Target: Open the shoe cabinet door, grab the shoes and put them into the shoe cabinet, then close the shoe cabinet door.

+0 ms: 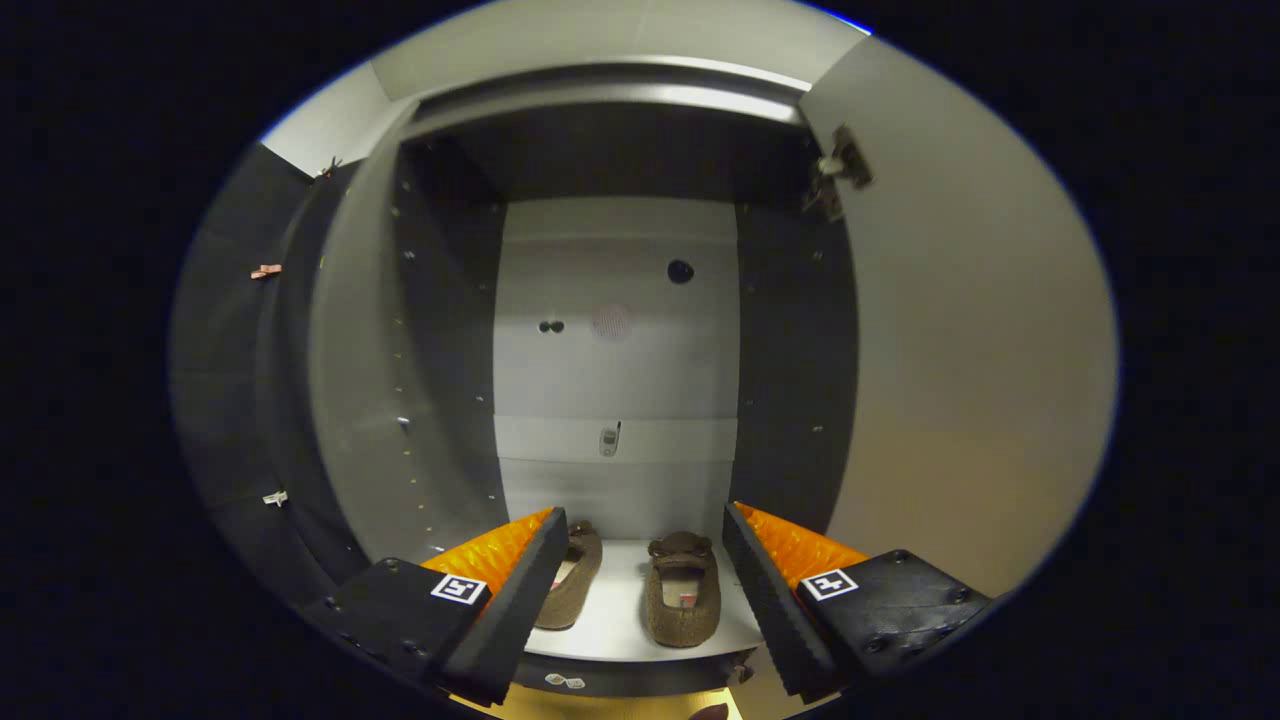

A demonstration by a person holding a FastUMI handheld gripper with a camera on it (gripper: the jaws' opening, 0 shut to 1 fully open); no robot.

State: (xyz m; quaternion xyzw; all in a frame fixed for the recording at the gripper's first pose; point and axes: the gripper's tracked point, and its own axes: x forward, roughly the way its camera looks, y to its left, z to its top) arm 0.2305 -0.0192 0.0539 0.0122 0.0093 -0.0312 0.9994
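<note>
The shoe cabinet (615,330) stands open in front of me, its pale door (970,370) swung out to the right of the opening. Two brown slippers lie side by side on the cabinet's white bottom shelf (620,620): the right slipper (682,590) shows whole between my fingers, the left slipper (575,575) is partly hidden behind my left finger. My gripper (645,530) is open, wide apart, with nothing between the fingers. It hangs just outside the cabinet's front edge, apart from the slippers.
The cabinet's grey left side panel (360,400) carries rows of peg holes. A hinge (838,170) sits at the door's top. The back wall (615,300) has small holes and a bracket. A dark object (712,712) peeks up on the yellowish floor below.
</note>
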